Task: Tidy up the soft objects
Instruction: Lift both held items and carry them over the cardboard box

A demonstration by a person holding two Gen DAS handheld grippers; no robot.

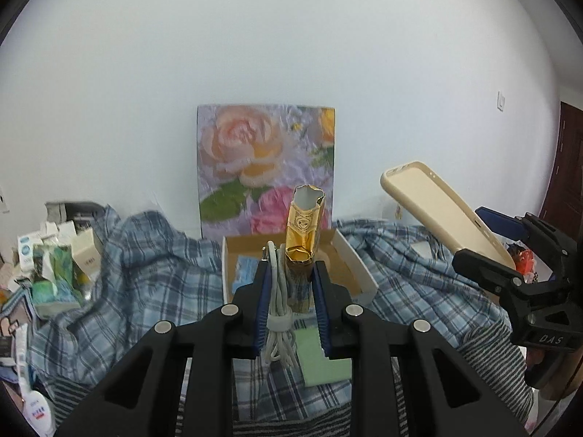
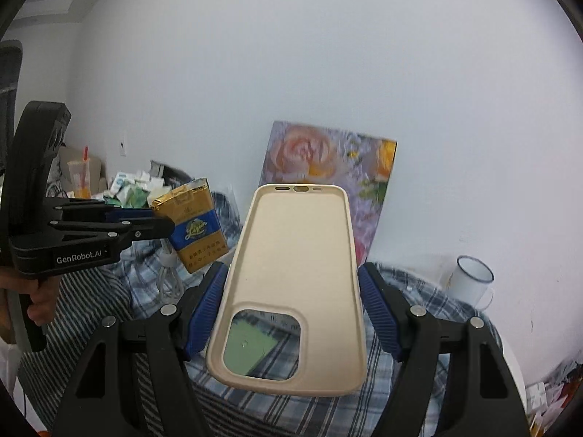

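Left tongs (image 1: 291, 284) pinching a gold-and-blue cigarette pack (image 1: 304, 229) together with a coiled white cable (image 1: 278, 313), both raised above a shallow cardboard box (image 1: 355, 266). Right tongs (image 2: 291, 313) clamped on the sides of a cream phone case (image 2: 295, 273), held aloft, camera cutout nearest the lens. Beneath: checked cloth (image 1: 145, 273), green pad (image 1: 320, 357). Behind: flower picture (image 1: 264, 167) against the wall; white mug (image 2: 472, 282) at right.

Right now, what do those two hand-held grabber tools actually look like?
Both are matte black plastic frames with silver rivets and ribbed blue pads lining the fingers. The left gripper carries white "GenRobot.AI" lettering on its side; the right gripper shows embossed "DAS". No cables show on either tool.
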